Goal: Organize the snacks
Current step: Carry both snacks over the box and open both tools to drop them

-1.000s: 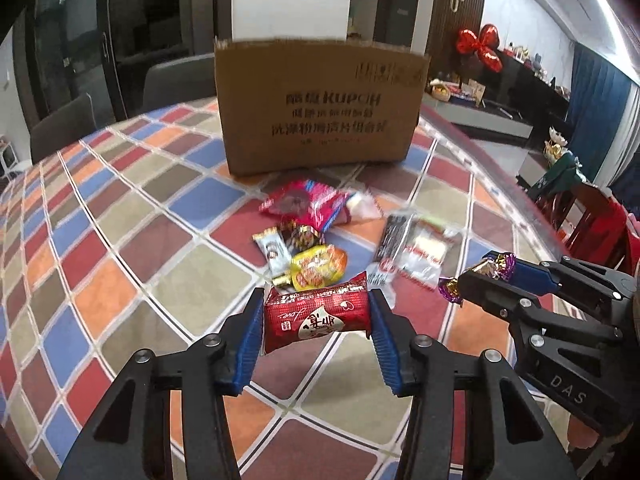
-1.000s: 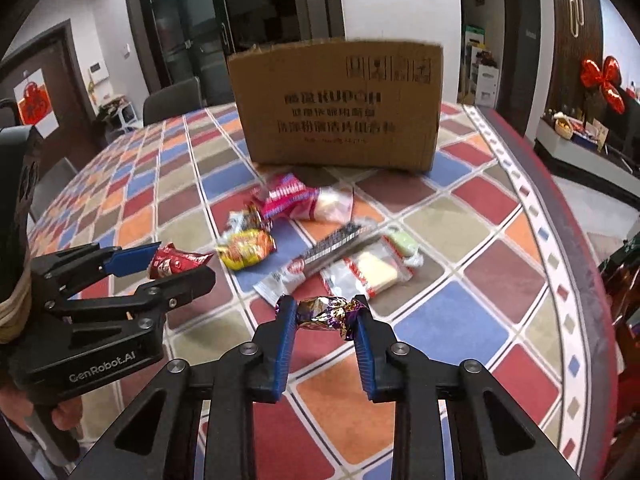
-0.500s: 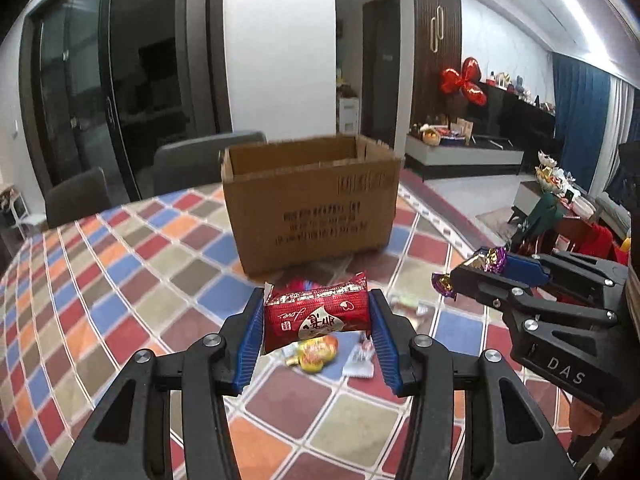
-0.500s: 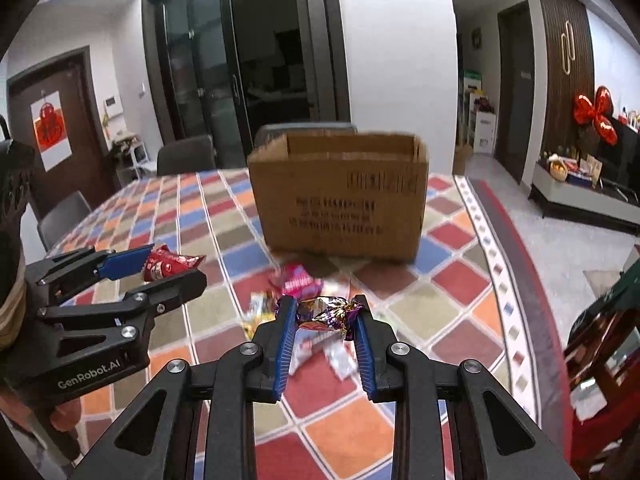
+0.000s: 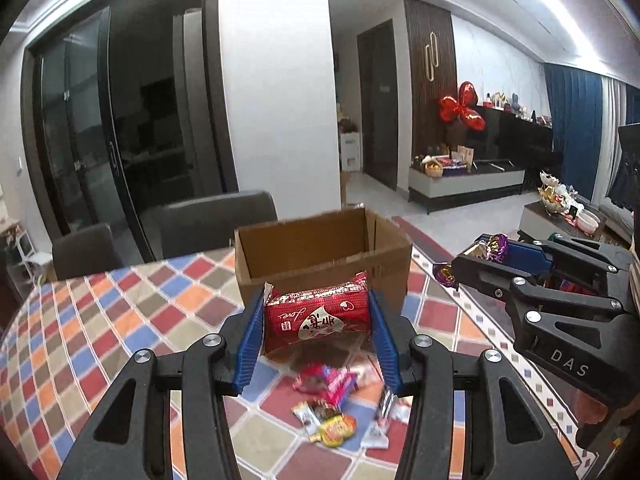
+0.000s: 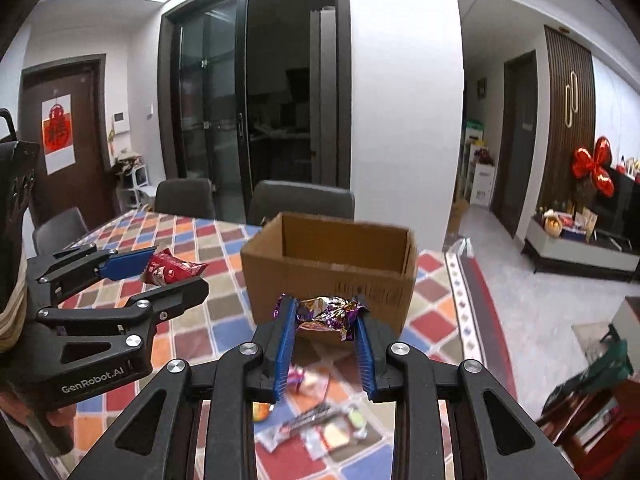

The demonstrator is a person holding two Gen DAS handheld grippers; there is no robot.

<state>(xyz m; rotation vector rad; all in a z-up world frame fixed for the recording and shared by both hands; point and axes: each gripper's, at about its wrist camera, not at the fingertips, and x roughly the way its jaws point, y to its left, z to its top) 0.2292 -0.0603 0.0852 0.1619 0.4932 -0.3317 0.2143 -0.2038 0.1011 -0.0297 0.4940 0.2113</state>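
Red packet (image 5: 316,320) between left fingers (image 5: 251,340)

White pillar (image 5: 276,80), dark glass doors (image 6: 248,92), grey chairs (image 6: 300,200)

I saw the left gripper (image 5: 316,322) and the right gripper (image 6: 325,322) as matt black plastic frames with shiny metal screw heads and ribbed blue pads, the left one pinching a glossy red foil-look packet (image 5: 316,320) and the right one a crinkled, shiny gold-and-purple candy wrapper (image 6: 326,312). The cardboard box (image 5: 324,262) looked like plain brown corrugated paperboard, matt and a little rough at its cut edges, while the tablecloth (image 5: 80,320) read as a smooth, faintly sheened covering in a coloured diamond print. The loose snacks (image 5: 340,408) lying on it were in slick, reflective plastic film, some of it clear.
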